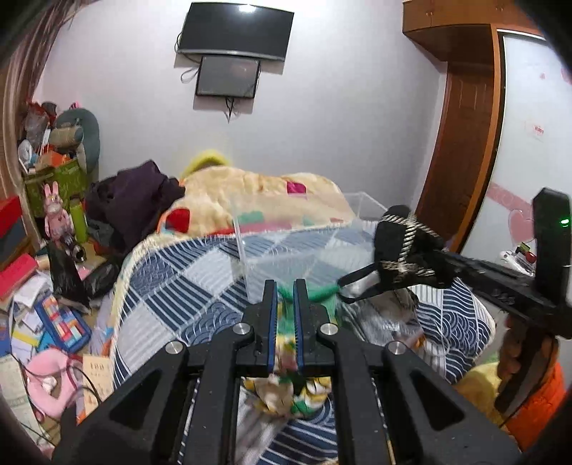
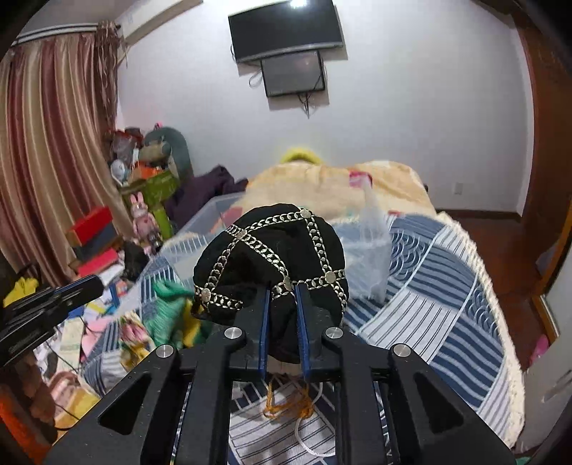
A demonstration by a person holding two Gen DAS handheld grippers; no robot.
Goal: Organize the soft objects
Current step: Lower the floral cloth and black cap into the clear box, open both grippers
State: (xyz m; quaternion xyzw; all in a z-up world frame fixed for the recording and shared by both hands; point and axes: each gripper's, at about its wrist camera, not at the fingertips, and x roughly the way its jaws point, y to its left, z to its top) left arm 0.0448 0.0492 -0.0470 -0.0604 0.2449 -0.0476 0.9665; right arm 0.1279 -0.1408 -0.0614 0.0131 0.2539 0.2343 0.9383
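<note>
- Left wrist view: left gripper [image 1: 285, 286] at bottom centre, fingers drawn in to a narrow gap and clamped on a green and yellow patterned cloth [image 1: 286, 390]; cloth runs between the pads and bunches below them, above the quilt.
- Clear plastic box [image 1: 304, 246] sits on the blue-and-white striped quilt [image 1: 171, 286], centre frame, just past the fingertips.
- Right gripper [image 1: 439, 264] comes in from the right edge, carrying a black hat [image 1: 404, 246] with silver chain trim; hat is off the quilt, at the right edge of the box. Finger gap not readable from here.
- Cream blanket [image 1: 257, 193] heaped behind the box; TV [image 1: 236, 30] on the wall, top centre; cluttered floor with a pink rabbit toy [image 1: 55, 214] on the left.
- Right wrist view: right gripper [image 2: 282, 289] at bottom centre, fingers partly closed and gripping the black hat [image 2: 271, 257] by its lower edge; crown bulges up past the fingertips, centre frame.
- Clear plastic box [image 2: 214, 211] sits behind the hat, mostly hidden by it; a clear plastic bag [image 2: 371, 243] stands right of the hat.
- Green and yellow patterned cloth [image 2: 168, 307] at lower left, left of the hat; left gripper body [image 2: 46, 304] enters at the left edge, fingertips not clear.
- Orange yarn [image 2: 286, 404] lies on the quilt [image 2: 447, 286] below the fingers.
</note>
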